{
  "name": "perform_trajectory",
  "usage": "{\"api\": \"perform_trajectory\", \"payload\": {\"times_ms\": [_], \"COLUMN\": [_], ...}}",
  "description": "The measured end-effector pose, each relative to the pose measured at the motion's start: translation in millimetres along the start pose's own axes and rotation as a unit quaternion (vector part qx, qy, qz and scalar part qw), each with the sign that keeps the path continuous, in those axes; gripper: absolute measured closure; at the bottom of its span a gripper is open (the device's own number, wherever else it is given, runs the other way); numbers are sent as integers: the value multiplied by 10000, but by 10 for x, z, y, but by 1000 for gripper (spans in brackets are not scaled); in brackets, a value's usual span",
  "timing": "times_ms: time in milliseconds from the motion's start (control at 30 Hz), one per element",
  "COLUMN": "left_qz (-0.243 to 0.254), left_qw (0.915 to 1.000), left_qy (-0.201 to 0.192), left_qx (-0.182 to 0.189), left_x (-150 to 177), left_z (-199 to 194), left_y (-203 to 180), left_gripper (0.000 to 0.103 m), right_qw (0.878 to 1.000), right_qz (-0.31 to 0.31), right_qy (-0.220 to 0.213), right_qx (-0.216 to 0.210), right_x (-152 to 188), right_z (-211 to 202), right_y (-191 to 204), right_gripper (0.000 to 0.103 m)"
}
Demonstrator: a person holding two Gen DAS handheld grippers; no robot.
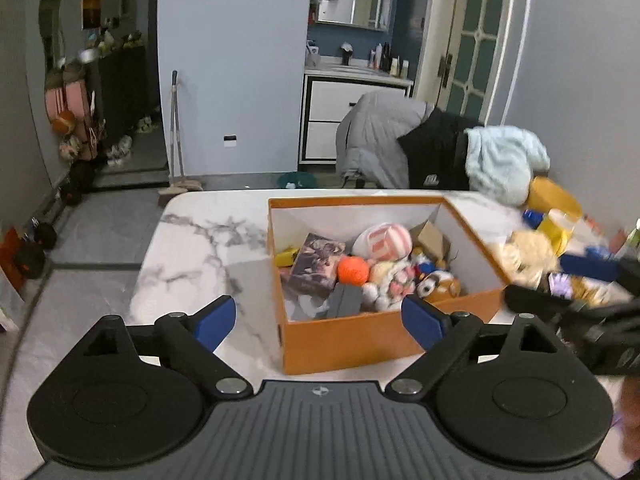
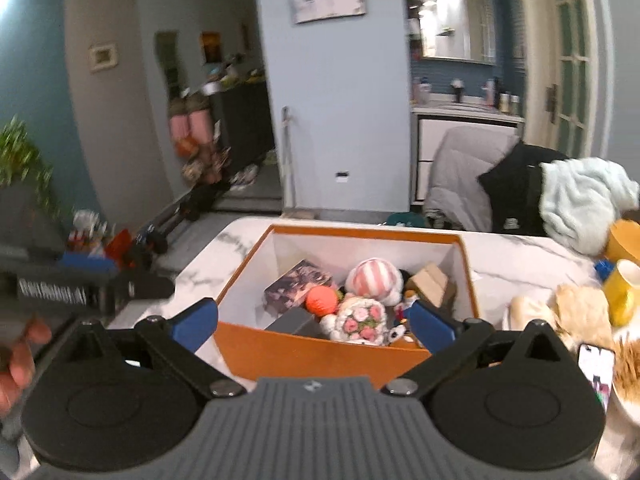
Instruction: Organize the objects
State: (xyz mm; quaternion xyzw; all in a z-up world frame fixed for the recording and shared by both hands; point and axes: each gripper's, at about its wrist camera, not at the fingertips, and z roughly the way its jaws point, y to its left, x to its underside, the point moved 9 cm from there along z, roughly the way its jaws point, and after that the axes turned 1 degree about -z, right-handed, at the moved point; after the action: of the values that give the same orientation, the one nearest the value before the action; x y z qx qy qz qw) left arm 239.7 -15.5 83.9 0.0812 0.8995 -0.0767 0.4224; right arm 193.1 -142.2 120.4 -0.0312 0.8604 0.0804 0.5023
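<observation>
An open orange box [image 1: 344, 340] [image 2: 320, 354] stands on the marble table [image 1: 192, 248] [image 2: 520, 256]. It holds an orange ball [image 1: 353, 271] [image 2: 321, 300], a pink striped plush [image 1: 386, 242] [image 2: 374, 278], a flowered plush [image 2: 360, 320], a printed card box [image 1: 318, 264] [image 2: 296, 286] and a dark grey block [image 1: 346, 300]. My left gripper [image 1: 320, 322] is open and empty in front of the box. My right gripper [image 2: 314, 326] is open and empty above the box's near wall. The right gripper also shows, blurred, at the right of the left wrist view [image 1: 580, 304].
Right of the box lie cream plush toys [image 2: 560, 312], a yellow mug [image 2: 622, 292], a phone [image 2: 596, 372] and a yellow tub [image 1: 552, 196]. Clothes [image 1: 440, 148] hang over a chair behind the table. The table's left edge drops to the floor.
</observation>
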Motion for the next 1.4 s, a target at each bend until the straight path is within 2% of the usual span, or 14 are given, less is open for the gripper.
{"api": "perform_trajectory", "payload": {"times_ms": [100,233,400,600,933,1400], "left_qz": [62,75,256,264,468,510], "left_qw": [9999,9999,9981,9972,9961,9963], "left_qy": [-54,116,314,510,532,508], "left_qx": [-118,-103,-470,-479,-530,-465], "left_x": [73,255,391,519,585,544], "left_z": [5,92,180,230,218,222], "left_y": [17,17,63,88,-14,-161], "left_gripper": [0,0,0,0,0,0], "right_qw": [9996,9980,9951,9924,9886,9879], "right_qz": [169,301,444,317,367,351], "right_qy": [-50,218,363,368,559,597], "right_qx": [220,512,802,1134,1350,1386], "right_x": [43,216,463,571,613,635], "right_z": [-71,-17,94,166,150,99], "right_y": [-70,-66,-40,4,-19,-12], "right_gripper": [1,1,1,1,1,1]}}
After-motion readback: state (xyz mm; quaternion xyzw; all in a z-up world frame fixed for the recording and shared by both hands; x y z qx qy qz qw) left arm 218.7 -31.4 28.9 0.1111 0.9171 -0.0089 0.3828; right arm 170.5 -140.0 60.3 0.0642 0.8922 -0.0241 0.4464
